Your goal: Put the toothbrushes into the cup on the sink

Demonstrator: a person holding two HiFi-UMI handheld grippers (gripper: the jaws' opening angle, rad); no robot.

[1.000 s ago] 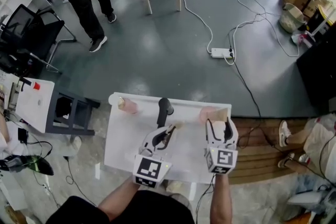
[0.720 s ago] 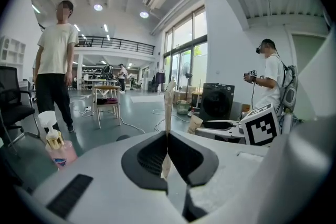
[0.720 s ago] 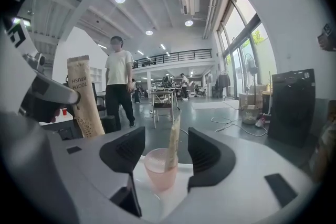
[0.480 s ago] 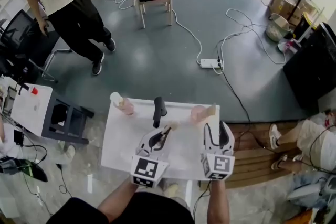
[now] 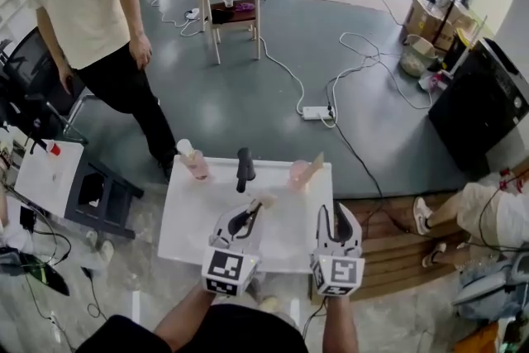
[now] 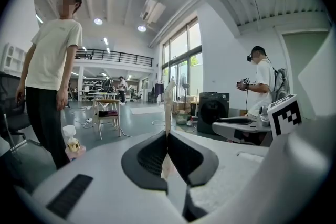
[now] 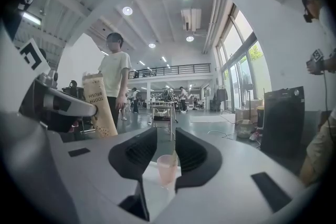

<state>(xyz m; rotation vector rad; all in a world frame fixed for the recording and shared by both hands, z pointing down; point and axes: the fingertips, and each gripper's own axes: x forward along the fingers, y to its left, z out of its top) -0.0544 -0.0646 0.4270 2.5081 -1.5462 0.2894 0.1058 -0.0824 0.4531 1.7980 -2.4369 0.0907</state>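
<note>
A pink cup (image 5: pixel 297 175) stands at the far right of the white sink top (image 5: pixel 190 219), with a paper toothbrush pack (image 5: pixel 315 164) leaning out of it. My left gripper (image 5: pixel 252 211) is shut on another beige toothbrush pack (image 5: pixel 264 200), seen edge-on between the jaws in the left gripper view (image 6: pixel 168 107). In the right gripper view that pack (image 7: pixel 98 105) shows its print. My right gripper (image 5: pixel 338 215) hangs beside the left one; its jaws have just been closing and hold nothing. The cup (image 7: pixel 167 168) shows far beyond them.
A black faucet (image 5: pixel 244 169) rises at the sink's back middle, and a pink bottle with a white top (image 5: pixel 195 161) stands at its back left. A person (image 5: pixel 83 12) stands near the left corner. A small white table (image 5: pixel 50 169), cables and a power strip (image 5: pixel 314 112) lie around.
Both grippers have risen and drawn back from the sink top. The right gripper's jaws have narrowed. The standing person has walked closer to the sink's left corner.
</note>
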